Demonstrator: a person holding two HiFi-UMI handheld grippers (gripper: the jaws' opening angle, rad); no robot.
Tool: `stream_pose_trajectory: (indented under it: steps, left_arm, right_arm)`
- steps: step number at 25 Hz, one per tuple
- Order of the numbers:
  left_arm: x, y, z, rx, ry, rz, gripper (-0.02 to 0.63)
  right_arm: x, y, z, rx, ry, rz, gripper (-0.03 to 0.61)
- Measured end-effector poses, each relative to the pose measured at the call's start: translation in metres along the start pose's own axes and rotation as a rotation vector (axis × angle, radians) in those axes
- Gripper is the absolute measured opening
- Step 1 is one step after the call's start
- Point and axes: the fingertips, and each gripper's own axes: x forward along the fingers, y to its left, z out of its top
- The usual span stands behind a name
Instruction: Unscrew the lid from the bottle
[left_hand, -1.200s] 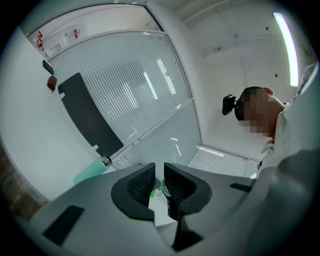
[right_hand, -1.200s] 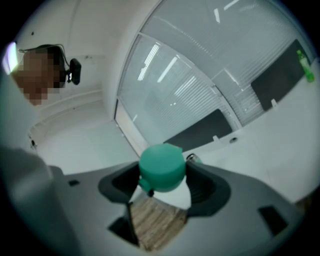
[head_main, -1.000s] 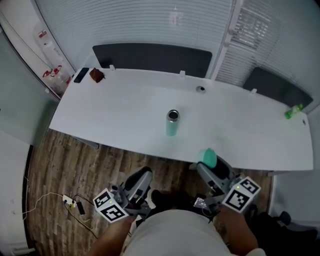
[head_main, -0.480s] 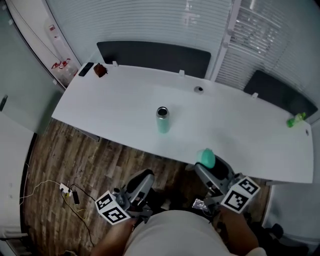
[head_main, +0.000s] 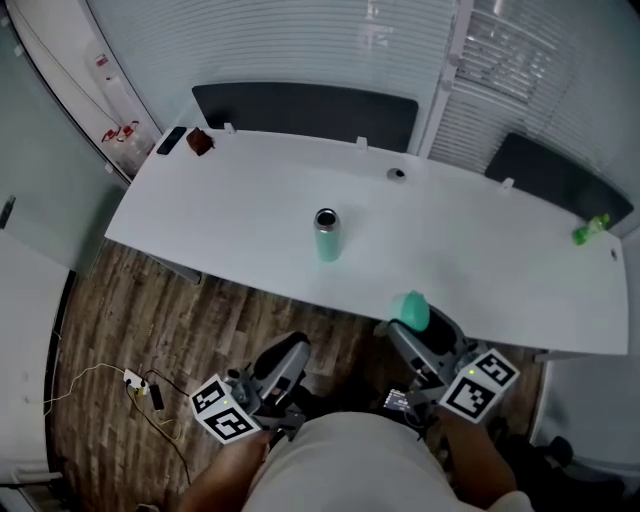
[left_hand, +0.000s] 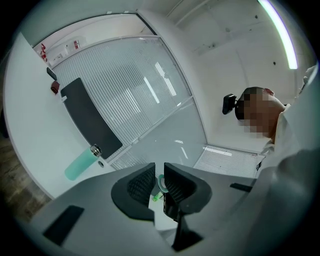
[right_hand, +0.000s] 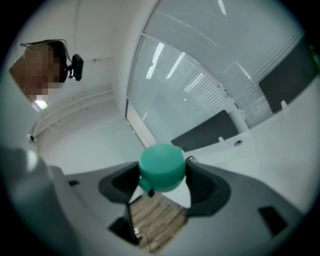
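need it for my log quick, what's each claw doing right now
Left claw: jaws a narrow gap apart, nothing between them.
Right claw: closed on the teal lid, which is off the bottle.

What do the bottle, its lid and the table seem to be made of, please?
The bottle: likely metal, matte mint coating, shiny silver neck. The lid: probably plastic, smooth matte green. The table: smooth, even white top, perhaps laminate.
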Motion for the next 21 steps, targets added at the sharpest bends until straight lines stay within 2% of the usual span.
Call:
stream_pose_trajectory:
  steps: [6,10,21]
  left_arm:
    - [-0.02,0.007,0.012,-0.003,0.009,-0.002,0.067]
    - [-0.021,0.009,0.023,-0.001,0.006,-0.016,0.067]
    - [-0.02,0.014,0.018,-0.017,0.023,-0.027,0.067]
  right_arm:
    - [0.013,0.016,-0.008,-0.003,-0.011,-0.011,0.302]
    - [0.019,0.017,0.002,-0.024,-0.025,-0.029,0.302]
    - [0.013,0.004,0.01,-0.038,-0.052,-0.077,0.301]
